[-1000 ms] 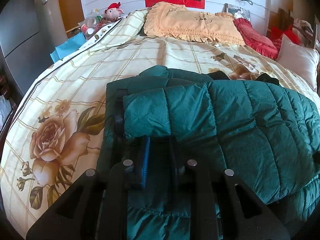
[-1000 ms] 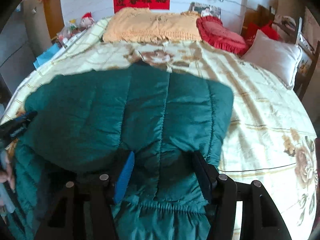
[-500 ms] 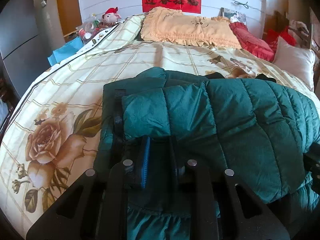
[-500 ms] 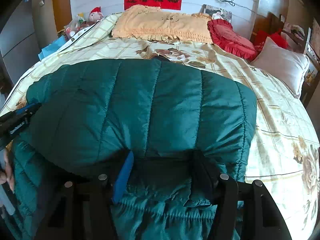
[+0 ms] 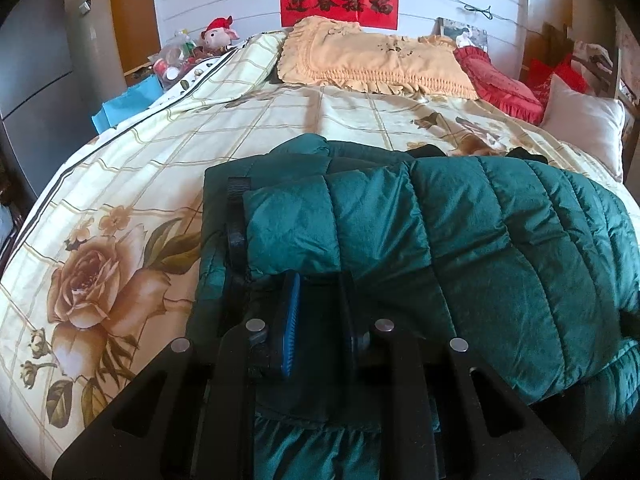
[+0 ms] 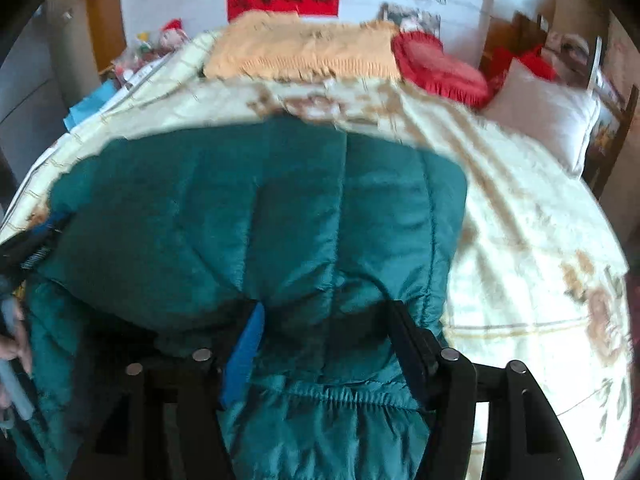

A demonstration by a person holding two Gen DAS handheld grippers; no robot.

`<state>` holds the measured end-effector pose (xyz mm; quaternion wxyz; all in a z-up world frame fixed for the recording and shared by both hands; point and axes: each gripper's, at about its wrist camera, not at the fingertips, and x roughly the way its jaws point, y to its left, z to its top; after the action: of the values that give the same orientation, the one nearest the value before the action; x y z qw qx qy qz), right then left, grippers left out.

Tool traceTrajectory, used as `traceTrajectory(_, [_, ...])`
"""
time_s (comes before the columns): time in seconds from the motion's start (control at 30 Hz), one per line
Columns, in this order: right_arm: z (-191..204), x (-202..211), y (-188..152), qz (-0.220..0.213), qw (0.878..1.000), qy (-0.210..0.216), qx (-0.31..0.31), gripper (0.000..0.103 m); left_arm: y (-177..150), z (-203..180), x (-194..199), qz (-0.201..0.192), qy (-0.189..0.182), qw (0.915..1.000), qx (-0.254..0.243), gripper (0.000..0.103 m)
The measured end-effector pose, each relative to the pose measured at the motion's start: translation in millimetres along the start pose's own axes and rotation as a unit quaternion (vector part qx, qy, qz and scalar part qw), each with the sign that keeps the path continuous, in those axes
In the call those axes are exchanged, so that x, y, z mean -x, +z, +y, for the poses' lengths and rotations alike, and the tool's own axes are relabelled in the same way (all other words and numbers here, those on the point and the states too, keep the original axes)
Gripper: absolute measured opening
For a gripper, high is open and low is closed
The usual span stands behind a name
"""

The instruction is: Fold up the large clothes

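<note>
A dark green quilted jacket [image 5: 480, 260] lies folded over itself on the flowered bed cover [image 5: 120, 184]. My left gripper [image 5: 318, 296] is shut on the jacket's near left edge, with dark fabric pinched between its fingers. In the right wrist view the jacket [image 6: 260, 220] fills the middle. My right gripper [image 6: 326, 320] has the puffy folded edge between its fingers, and the fabric still fills the gap pad to pad while the jaws are opening. The left gripper [image 6: 36, 240] shows at that view's left edge above a person's hand [image 6: 16, 344].
A yellow frilled pillow [image 5: 372, 60], a red cushion [image 5: 500, 80] and a white pillow [image 5: 584, 124] lie at the head of the bed. A plush toy [image 5: 218, 34] and a blue bag [image 5: 128, 100] sit far left beside a grey cabinet [image 5: 32, 80].
The right gripper's fingers have spread wider around the jacket edge and the right view has sunk slightly and blurred. The left gripper keeps its grip in place.
</note>
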<state>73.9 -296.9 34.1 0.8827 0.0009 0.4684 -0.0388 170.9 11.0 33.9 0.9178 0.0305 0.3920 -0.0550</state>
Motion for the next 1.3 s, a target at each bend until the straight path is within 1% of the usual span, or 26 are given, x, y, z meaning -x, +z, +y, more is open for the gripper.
traceTrajectory(0.03, [-1,-3,-1,-0.002,1.000,0.002,-0.004,0.067,-1,-1,2,0.001,-0.002,1.0000,-0.001,0.019])
traceTrajectory(0.13, [-1,-1,0,-0.005,1.000,0.002,-0.002,0.068,-2,2,12,0.003,-0.007,0.9999,-0.009,0.019])
traceTrajectory(0.3, [-10,38,-6,-0.027,0.999,0.030,-0.005,0.067,-12,9,40,0.010,-0.012,0.9997,-0.020,0.019])
traceTrajectory(0.4, [-13,64,-19,-0.028,0.999,0.042,0.001,0.068,-22,14,60,0.006,-0.011,0.9995,-0.027,0.019])
traceTrajectory(0.53, [-17,83,-36,-0.014,0.998,0.063,-0.005,0.069,-40,24,83,0.016,-0.017,0.9995,-0.021,0.019])
traceTrajectory(0.6, [-20,89,-46,-0.013,0.998,0.065,-0.007,0.069,-48,30,91,0.021,-0.022,0.9994,-0.014,0.019])
traceTrajectory(0.67, [-21,94,-56,-0.012,0.998,0.063,-0.008,0.069,-57,35,100,0.020,-0.019,0.9995,-0.012,0.019])
traceTrajectory(0.83, [-25,103,-76,-0.001,0.997,0.080,-0.018,0.069,-75,43,122,0.017,-0.015,0.9996,-0.014,0.019])
traceTrajectory(1.0, [-23,114,-102,0.015,0.996,0.087,-0.001,0.069,-97,52,140,0.026,-0.015,0.9994,-0.019,0.019])
traceTrajectory(1.13, [-24,123,-124,0.029,0.995,0.091,0.018,0.069,-116,61,150,0.041,-0.019,0.9989,-0.016,0.019])
traceTrajectory(1.3, [-31,132,-153,0.050,0.993,0.109,0.016,0.071,-142,68,159,0.061,-0.022,0.9977,-0.020,0.019])
